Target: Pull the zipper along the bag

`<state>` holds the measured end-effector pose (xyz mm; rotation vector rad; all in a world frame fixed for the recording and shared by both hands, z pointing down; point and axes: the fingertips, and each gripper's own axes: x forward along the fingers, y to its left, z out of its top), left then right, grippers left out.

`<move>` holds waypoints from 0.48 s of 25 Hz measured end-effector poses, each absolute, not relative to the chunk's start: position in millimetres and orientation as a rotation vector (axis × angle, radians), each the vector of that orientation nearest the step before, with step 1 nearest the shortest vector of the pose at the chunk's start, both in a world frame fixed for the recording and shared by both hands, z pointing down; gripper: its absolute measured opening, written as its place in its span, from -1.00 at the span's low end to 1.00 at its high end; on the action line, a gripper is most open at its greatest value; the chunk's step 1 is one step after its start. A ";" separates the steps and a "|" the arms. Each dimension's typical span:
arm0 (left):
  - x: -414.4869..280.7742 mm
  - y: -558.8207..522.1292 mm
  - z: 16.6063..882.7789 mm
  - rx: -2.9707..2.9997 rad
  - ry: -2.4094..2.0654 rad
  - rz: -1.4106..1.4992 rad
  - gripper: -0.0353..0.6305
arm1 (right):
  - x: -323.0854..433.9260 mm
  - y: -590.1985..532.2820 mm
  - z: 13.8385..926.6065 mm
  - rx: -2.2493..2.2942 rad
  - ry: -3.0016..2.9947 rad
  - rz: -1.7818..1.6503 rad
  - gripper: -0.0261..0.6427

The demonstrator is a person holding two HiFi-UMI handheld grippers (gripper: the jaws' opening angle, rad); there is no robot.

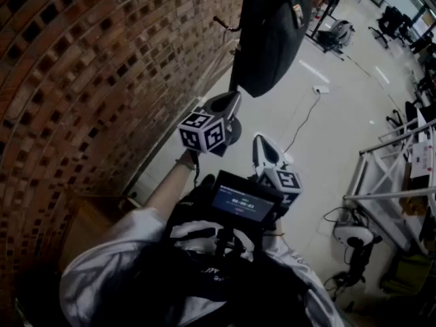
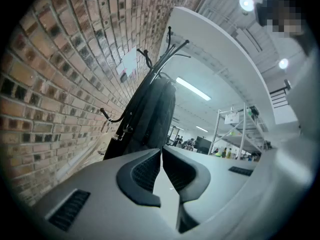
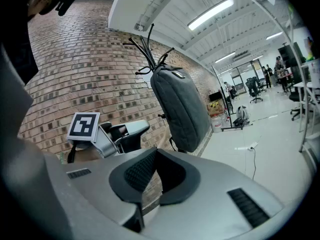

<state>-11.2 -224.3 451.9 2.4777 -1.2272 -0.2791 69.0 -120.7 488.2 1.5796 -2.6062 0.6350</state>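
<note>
A dark grey bag [image 1: 272, 33] hangs upright from a black coat stand [image 3: 150, 51] beside the brick wall. No zipper pull can be made out in any view. My left gripper [image 1: 235, 97] is level and points at the bag [image 2: 150, 116] from a short way off, its jaws together with nothing between them. My right gripper [image 1: 259, 139] sits lower and to the right, tilted a little down, also shut and empty. In the right gripper view the bag [image 3: 182, 109] hangs ahead, with the left gripper [image 3: 120, 134] and its marker cube [image 3: 84, 126] at the left. Neither gripper touches the bag.
A curved brick wall [image 1: 88, 67] runs along the left. A white floor [image 1: 327, 135] spreads to the right, with a cable and power strip [image 1: 320, 88] on it. Metal shelving [image 1: 388, 162] and office chairs [image 1: 392, 19] stand further right. A wooden piece [image 1: 88, 223] sits by the wall.
</note>
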 end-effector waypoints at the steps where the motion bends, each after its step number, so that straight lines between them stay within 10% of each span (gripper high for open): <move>1: -9.3 -232.0 453.2 2.506 -1.249 -0.247 -0.86 | 71.2 -126.2 489.0 1.586 -2.601 0.641 -0.89; 12: 15.6 -302.1 488.3 2.352 -1.035 -0.320 -0.58 | 98.3 -190.6 487.3 1.689 -2.527 0.668 -0.89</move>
